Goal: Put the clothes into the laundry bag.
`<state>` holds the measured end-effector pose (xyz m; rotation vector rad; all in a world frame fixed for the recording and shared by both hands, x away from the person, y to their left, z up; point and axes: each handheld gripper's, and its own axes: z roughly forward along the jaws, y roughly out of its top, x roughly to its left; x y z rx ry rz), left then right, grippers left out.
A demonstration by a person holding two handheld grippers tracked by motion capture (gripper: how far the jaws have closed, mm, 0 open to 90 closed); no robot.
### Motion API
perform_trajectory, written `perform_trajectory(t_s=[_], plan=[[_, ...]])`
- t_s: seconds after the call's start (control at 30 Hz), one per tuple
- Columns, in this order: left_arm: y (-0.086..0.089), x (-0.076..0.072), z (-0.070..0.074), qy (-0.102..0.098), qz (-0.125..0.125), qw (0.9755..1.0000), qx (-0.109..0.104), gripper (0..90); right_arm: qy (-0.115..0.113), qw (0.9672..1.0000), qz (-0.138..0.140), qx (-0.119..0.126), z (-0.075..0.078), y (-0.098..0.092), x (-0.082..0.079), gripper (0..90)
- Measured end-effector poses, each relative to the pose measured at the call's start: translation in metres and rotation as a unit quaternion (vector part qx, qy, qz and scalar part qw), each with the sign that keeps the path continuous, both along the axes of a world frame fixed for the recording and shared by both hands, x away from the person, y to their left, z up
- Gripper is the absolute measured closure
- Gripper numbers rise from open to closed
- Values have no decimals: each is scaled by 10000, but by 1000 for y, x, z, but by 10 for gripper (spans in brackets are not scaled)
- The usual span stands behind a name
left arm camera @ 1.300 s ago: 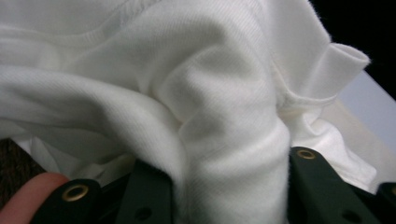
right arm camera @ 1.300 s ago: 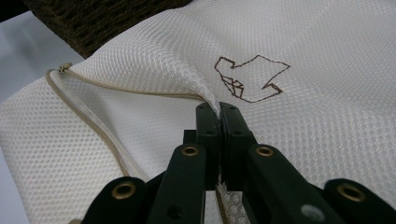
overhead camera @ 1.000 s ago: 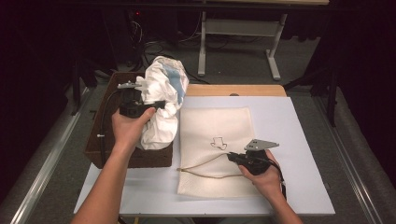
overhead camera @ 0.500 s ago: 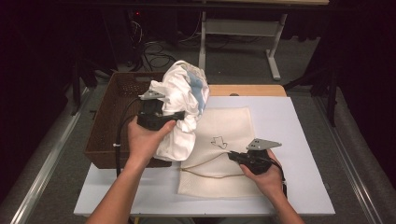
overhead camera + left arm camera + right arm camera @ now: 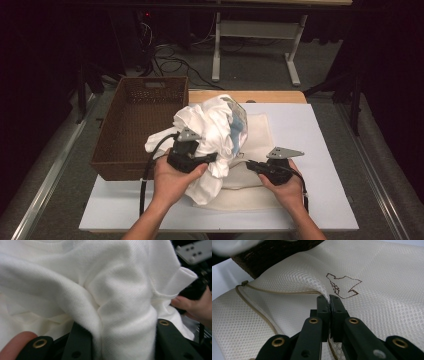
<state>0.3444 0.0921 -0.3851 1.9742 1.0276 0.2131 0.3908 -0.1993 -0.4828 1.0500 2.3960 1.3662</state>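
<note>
Garment carried over mesh laundry bag; bag pinched by right gripper.

Wicker basket [image 5: 135, 125] stands at left. Left gripper [image 5: 192, 159], jaws part-closed on a bunched white garment [image 5: 215, 130], holds it above the mesh laundry bag [image 5: 260, 132]. Right gripper [image 5: 250, 165], jaws fully closed, pinches the bag's fabric near its drawstring [image 5: 254, 308] just right of the garment.

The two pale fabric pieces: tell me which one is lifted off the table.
The bunched white garment, clamped in the left gripper and hanging above the table. The cream mesh bag lies flat on the white table, only pinched by the right gripper.
</note>
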Motion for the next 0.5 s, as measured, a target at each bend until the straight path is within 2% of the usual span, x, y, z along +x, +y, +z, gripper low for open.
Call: perform_trajectory(t_s=[0.03,0.1,0.13,0.17,0.2,0.23,0.27,0.3,0.33,0.4,0.43,0.47,0.5], plan=[[-1,-4,-2,9,-33,10000,-7,654,16,10000,-21,24,0,0,0,884],[-3,-22,-11,60,-78,9999,-105,655,64,9999,-104,46,0,0,1,884],[-3,-22,-11,60,-78,9999,-105,654,64,9999,-104,46,0,0,1,884],[-6,-33,-20,89,-140,9999,-5,654,92,9998,-162,66,-1,-1,2,885],[-8,-37,-25,121,-172,9998,43,654,129,9997,-180,94,-1,-2,3,885],[-8,-37,-25,121,-172,9998,43,654,134,9997,-201,96,-1,-2,3,885],[-9,-40,-31,185,-180,9997,35,654,134,9997,-201,96,-1,-2,3,885],[-11,-44,-44,321,-298,9990,22,654,174,9995,-230,98,-1,-2,4,884],[-11,-44,-44,321,-298,9990,22,654,178,9995,-229,92,-1,-2,4,884],[-14,-49,-58,373,-282,9989,-74,653,191,9995,-254,94,-1,-1,4,884],[-17,-54,-69,379,-251,9989,-118,651,233,9993,-293,94,-2,0,4,884],[-17,-54,-69,379,-251,9989,-118,650,233,9993,-293,94,-2,0,4,884],[-19,-55,-76,385,-254,9989,-127,650,262,9991,-318,89,-3,0,4,884]])
